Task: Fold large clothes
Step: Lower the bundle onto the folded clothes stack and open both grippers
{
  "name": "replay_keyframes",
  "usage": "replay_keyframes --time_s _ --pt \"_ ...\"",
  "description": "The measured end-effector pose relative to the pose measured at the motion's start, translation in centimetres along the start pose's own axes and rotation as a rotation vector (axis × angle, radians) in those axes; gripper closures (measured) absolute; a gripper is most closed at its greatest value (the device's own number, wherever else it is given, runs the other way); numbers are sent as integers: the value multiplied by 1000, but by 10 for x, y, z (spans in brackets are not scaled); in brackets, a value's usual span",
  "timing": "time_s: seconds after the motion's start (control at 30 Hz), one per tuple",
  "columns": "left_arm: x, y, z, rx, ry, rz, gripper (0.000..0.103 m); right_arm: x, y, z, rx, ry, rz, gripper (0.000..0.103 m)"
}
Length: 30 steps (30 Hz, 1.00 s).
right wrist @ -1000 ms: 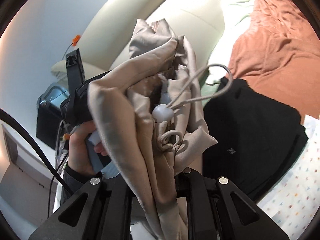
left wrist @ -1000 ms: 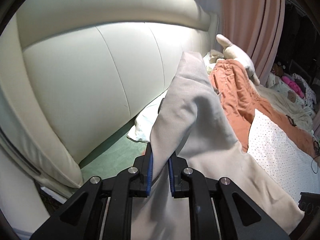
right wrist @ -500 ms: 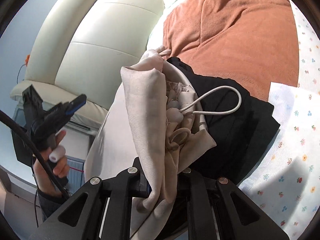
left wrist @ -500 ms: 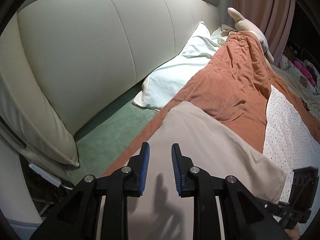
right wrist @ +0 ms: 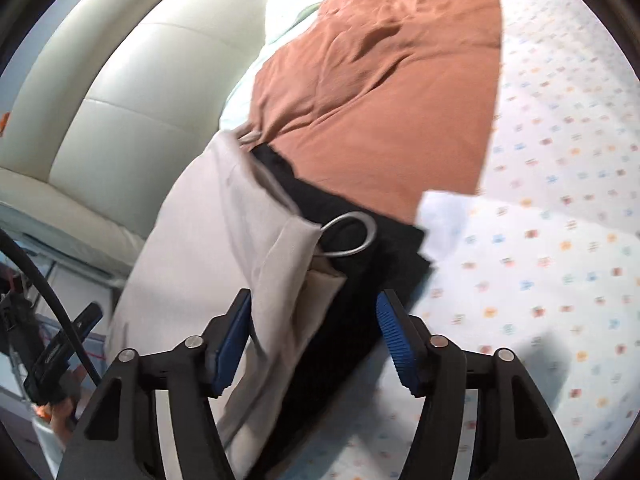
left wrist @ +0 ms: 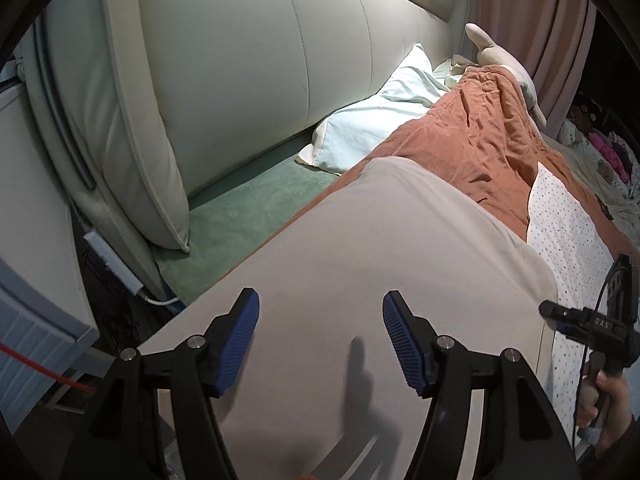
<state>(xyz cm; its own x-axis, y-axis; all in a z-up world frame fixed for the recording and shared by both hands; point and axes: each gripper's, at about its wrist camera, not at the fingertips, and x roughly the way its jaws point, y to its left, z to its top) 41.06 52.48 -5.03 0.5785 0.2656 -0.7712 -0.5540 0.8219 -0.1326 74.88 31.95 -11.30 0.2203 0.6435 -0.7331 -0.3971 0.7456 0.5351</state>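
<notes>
A: Beige garment (left wrist: 376,264) down flat on the bed, folded, smooth on top; near end laid over a black garment (right wrist: 360,276) on the floral sheet (right wrist: 560,280). Drawstring loop (right wrist: 352,236) sticking out at the folded corner, resting on the black cloth.

B: Change from a second ago?

A: Held up bunched in both grippers then; dropped by the left half a second back, by the right only now. Reads as one fold finished and laid down. Likely next: squaring edges or tucking the cord, though only a guess.

B: Fingers?

A: Left gripper (left wrist: 320,336) spread wide, blue pads (left wrist: 240,336) hovering over the cloth, nothing between them; contact with the fabric not clear. Right gripper (right wrist: 314,336) also spread wide, beige edge lying between the jaws and brushing the left pad, not pinched.

B: Surroundings?

A: Rust blanket (left wrist: 480,148) beyond the garment, pale pillow (left wrist: 376,120) against the cream headboard (left wrist: 240,80), green sheet (left wrist: 248,208) at its foot. Pink curtain (left wrist: 532,28) at the far end.
</notes>
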Motion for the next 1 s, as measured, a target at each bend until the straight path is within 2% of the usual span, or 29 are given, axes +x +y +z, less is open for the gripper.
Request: replay_keyframes --time_s 0.2,0.33,0.47,0.6,0.77,1.0 --pt "-7 2 -34 15 11 -7 38 -47 -13 -17 -9 -54 -88 43" --pt "-9 2 -51 36 17 3 38 -82 0 -30 -78 -79 -47 43" --pt "-15 1 -63 62 4 14 38 -111 26 -47 -209 -95 7 43" --pt "-10 5 -75 79 16 42 38 -110 50 -62 -329 -85 1 43" --pt "-9 11 -94 81 21 57 38 -88 65 -74 -420 -46 -16 43" --pt "-22 4 -114 85 12 64 37 -81 90 -119 -601 17 -74 41"
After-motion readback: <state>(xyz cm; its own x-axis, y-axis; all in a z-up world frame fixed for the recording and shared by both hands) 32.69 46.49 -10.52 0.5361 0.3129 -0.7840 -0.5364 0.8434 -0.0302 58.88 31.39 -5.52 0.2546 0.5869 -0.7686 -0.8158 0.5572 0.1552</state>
